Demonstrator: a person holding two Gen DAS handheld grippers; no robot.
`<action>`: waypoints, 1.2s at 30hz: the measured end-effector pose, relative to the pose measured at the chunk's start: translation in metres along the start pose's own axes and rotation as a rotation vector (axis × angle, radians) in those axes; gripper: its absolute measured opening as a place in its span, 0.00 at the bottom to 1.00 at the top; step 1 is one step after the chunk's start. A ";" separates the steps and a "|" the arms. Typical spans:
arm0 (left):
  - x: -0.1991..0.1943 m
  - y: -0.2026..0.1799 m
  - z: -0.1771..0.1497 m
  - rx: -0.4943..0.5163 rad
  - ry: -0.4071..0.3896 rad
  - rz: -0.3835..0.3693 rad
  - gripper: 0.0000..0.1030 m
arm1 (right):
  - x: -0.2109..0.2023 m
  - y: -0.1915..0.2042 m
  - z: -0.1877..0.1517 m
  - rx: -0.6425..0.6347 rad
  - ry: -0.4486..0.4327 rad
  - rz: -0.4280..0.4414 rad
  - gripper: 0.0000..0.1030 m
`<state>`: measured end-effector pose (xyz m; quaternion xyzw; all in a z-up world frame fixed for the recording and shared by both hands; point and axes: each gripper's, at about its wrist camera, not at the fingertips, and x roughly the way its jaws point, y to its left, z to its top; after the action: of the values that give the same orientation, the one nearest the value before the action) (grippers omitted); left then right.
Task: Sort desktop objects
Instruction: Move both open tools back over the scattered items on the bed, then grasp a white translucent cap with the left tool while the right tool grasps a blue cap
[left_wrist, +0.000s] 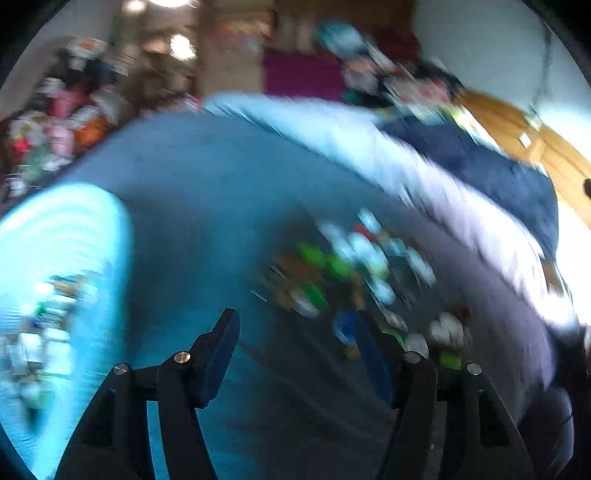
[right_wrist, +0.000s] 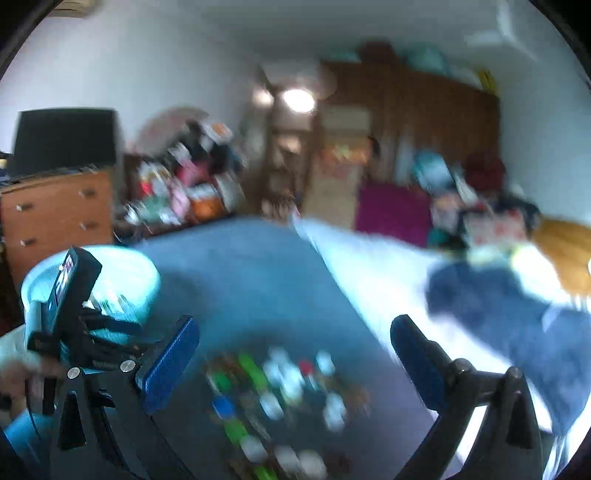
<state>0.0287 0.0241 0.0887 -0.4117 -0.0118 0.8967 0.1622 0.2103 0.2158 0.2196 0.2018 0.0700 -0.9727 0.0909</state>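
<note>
A heap of small objects (left_wrist: 351, 273) lies on a blue cloth surface (left_wrist: 207, 192), smeared by blur: bright green, white, red, brown and blue bits, mostly small rounded or blocky shapes that cannot be told apart. In the right wrist view the same heap (right_wrist: 284, 398) sits low in the middle, between the two fingers. The cloth looks matte and soft. To the heap's left stands a round pale-blue basket (left_wrist: 66, 236) with ribbed plastic walls and small items inside.

The left gripper (left_wrist: 299, 354) has its jaws parted about halfway, nothing between the blue pads, its right finger lying just in front of the heap's near edge. The right gripper (right_wrist: 295, 354) has jaws spread very wide and empty; the left gripper (right_wrist: 74, 325) shows beside the basket (right_wrist: 144, 280).

Bare cloth runs open between basket and heap. Beyond the heap a white sheet (left_wrist: 369, 147) borders the blue cloth, with a dark blue fabric (left_wrist: 480, 162) past it.
</note>
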 end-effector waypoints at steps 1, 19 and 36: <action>0.015 -0.003 -0.005 0.001 0.023 -0.036 0.64 | 0.005 -0.013 -0.020 0.038 0.046 0.001 1.00; 0.055 0.017 -0.005 -0.147 -0.054 0.163 0.33 | 0.065 -0.049 -0.117 0.199 0.258 0.149 0.78; 0.059 0.034 -0.021 -0.093 -0.044 0.155 0.47 | 0.084 -0.032 -0.135 0.211 0.321 0.199 0.83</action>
<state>-0.0009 0.0068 0.0262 -0.3984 -0.0249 0.9140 0.0729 0.1790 0.2581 0.0658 0.3686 -0.0390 -0.9162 0.1526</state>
